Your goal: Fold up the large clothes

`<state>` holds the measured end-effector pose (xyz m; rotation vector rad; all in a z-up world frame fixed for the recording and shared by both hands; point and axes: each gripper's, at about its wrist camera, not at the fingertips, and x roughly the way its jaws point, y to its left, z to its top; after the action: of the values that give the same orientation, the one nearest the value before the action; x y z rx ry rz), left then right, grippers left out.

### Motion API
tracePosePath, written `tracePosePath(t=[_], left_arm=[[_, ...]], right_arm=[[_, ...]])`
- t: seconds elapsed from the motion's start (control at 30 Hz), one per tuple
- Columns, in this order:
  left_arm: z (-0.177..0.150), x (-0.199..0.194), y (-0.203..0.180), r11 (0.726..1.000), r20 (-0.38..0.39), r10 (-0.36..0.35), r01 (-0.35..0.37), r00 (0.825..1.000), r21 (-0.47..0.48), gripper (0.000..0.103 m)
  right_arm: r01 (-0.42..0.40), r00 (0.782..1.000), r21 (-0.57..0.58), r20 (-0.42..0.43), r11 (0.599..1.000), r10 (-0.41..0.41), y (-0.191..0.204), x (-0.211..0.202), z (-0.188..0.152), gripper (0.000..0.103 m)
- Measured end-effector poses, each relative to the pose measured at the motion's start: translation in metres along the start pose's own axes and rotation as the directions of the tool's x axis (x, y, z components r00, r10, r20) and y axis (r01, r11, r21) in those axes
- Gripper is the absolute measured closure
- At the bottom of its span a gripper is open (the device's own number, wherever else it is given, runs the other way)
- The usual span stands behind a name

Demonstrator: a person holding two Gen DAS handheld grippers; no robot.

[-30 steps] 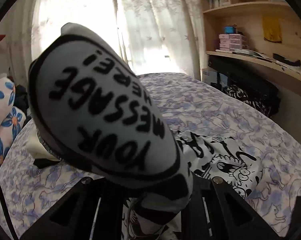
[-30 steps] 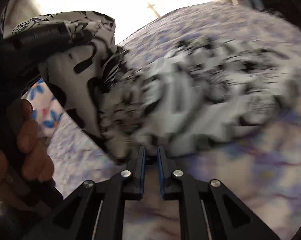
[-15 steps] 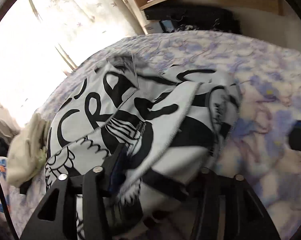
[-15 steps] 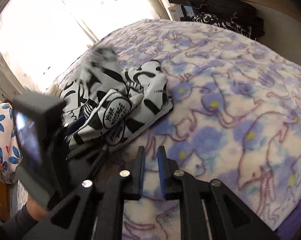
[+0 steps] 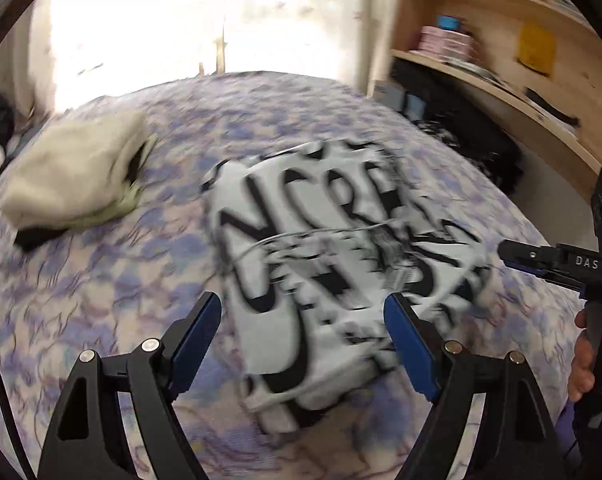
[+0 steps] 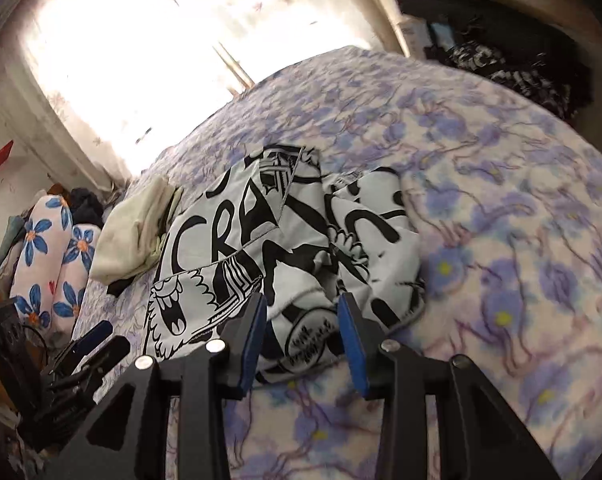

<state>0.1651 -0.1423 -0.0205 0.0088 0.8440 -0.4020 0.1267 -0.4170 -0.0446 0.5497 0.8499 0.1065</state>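
A white garment with black cartoon lettering point(image 5: 333, 248) lies bunched in a loose pile on the purple-flowered bedspread point(image 5: 101, 300); it also shows in the right wrist view point(image 6: 285, 252). My left gripper point(image 5: 303, 316) is open wide and empty, hovering just above the garment's near edge. My right gripper point(image 6: 303, 312) is open and empty, its tips at the near edge of the garment. The right gripper shows in the left wrist view point(image 5: 541, 260) at the right. The left gripper shows in the right wrist view point(image 6: 85, 344) at lower left.
A folded cream garment point(image 5: 77, 176) lies on the bed to the left of the printed one, also in the right wrist view point(image 6: 137, 232). Flowered pillows point(image 6: 49, 256) lie further left. A wooden desk and shelves point(image 5: 513, 64) with dark clothes point(image 5: 473, 140) stand right.
My left gripper let go of the printed garment and opened wide; the garment now lies on the bed. My right gripper went from shut to open and moved up to the garment's edge.
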Motion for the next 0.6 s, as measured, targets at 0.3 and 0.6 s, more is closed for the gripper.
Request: tracePosePath(t=[0.3, 0.6], left_arm=[[-0.008, 0.053, 0.064, 0.968, -0.085, -0.11, 0.087, 0.99, -0.236, 0.021], [0.009, 0.068, 0.033, 0.977, -0.068, -0.117, 0.103, 0.991, -0.187, 0.021]], right_arm=[[-0.199, 0.943, -0.023, -0.276, 0.98, 0.185, -0.008, 0.089, 0.024, 0.07], [-0.019, 1.0, -0.149, -0.02, 0.989, 0.016, 0.0, 0.022, 0.032, 0.089]])
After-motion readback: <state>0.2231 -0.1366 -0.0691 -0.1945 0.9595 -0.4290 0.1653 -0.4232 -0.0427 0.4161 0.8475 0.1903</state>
